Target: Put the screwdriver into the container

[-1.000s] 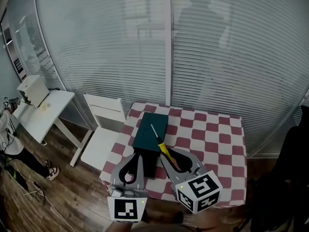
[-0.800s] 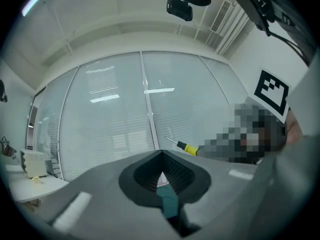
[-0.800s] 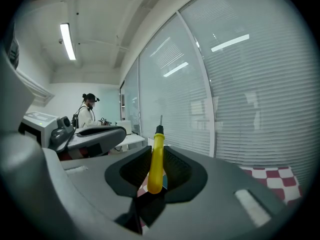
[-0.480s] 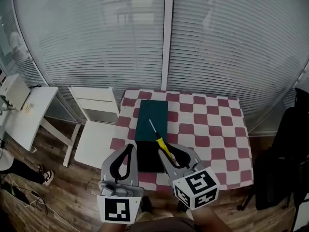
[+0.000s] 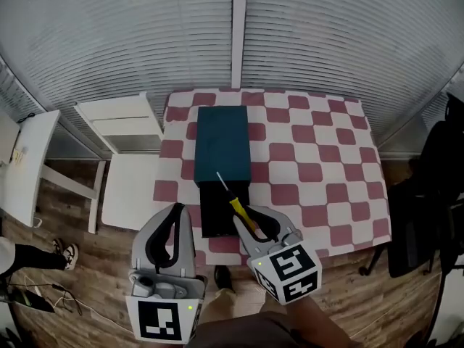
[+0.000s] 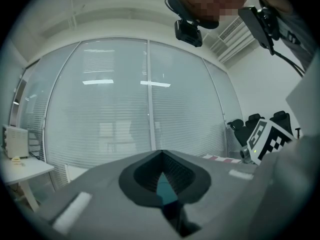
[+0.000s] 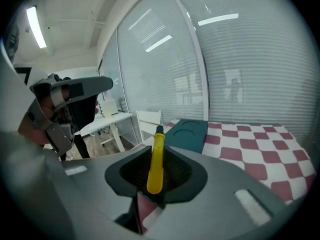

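A teal container (image 5: 221,145) lies on the checkered table (image 5: 319,158), with a black section (image 5: 217,212) at its near end. My right gripper (image 5: 250,222) is shut on the yellow handle of the screwdriver (image 5: 240,211); the thin shaft points up and away over the black section. In the right gripper view the screwdriver (image 7: 157,159) stands clamped between the jaws of the right gripper (image 7: 156,171), with the teal container (image 7: 187,131) beyond. My left gripper (image 5: 175,210) hovers off the table's near-left edge, jaws together and empty. The left gripper (image 6: 161,156) faces the glass wall.
A white chair (image 5: 123,158) stands left of the table, and a white desk (image 5: 18,167) is farther left. A black office chair (image 5: 435,187) is at the right. A glass wall with blinds (image 5: 232,27) runs behind the table. Wooden floor (image 5: 80,267) lies below.
The head view has tipped further down, so the table sits higher and fuller in frame. Both grippers stay near the table's front edge, the right still holding the screwdriver.
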`<state>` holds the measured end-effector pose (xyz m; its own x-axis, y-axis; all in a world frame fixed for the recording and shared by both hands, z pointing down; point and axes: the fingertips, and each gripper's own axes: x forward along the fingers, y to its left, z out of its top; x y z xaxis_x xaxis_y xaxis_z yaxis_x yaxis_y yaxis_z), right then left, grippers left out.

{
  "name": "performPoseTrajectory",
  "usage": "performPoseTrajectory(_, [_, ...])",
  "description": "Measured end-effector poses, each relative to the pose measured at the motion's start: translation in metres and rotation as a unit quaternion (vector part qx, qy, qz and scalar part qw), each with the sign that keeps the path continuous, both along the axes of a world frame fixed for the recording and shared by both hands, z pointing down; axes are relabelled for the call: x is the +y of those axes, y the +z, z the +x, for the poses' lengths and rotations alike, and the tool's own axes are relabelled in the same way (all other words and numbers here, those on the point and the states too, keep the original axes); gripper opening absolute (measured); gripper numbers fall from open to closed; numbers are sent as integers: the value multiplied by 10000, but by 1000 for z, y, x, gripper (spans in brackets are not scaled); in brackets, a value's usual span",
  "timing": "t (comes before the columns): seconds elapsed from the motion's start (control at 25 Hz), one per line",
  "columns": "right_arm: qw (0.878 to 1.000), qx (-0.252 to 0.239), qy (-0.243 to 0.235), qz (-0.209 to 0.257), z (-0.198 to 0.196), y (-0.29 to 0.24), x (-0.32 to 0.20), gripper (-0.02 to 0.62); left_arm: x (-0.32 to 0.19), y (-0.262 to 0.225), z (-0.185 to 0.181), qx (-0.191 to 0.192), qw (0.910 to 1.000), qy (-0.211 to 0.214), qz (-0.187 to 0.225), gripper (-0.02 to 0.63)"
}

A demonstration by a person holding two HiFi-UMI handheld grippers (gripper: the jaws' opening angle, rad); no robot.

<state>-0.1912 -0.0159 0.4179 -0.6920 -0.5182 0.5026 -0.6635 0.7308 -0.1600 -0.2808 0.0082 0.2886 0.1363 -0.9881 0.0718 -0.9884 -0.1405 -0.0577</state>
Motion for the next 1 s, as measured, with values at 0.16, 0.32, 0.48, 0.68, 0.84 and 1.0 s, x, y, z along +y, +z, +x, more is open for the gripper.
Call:
performPoseTrajectory(0.16, [9993, 242, 38, -284, 2, 31, 4, 98, -10, 11, 0, 93, 9999, 96, 53, 0])
performPoseTrajectory(0.32, [9976, 489, 27, -494, 3, 56, 6, 98, -13, 28, -3, 74, 9998, 101, -155, 0])
performPoseTrajectory(0.48, [9954, 634, 11, -723, 0, 74, 7, 98, -16, 39, -7, 158, 9993, 117, -319, 0])
performPoseTrajectory(0.68, [9918, 825, -15, -973, -5, 89, 3, 98, -25, 47, -16, 200, 9990, 127, -390, 0])
performPoseTrajectory(0.84, [9891, 949, -66, -1125, -9, 101, -1, 100, -31, 57, -20, 269, 9983, 120, -509, 0])
performPoseTrajectory(1.0, [9865, 1063, -180, -1236, -16, 107, -6, 100, -39, 63, -27, 298, 9978, 94, -589, 0])
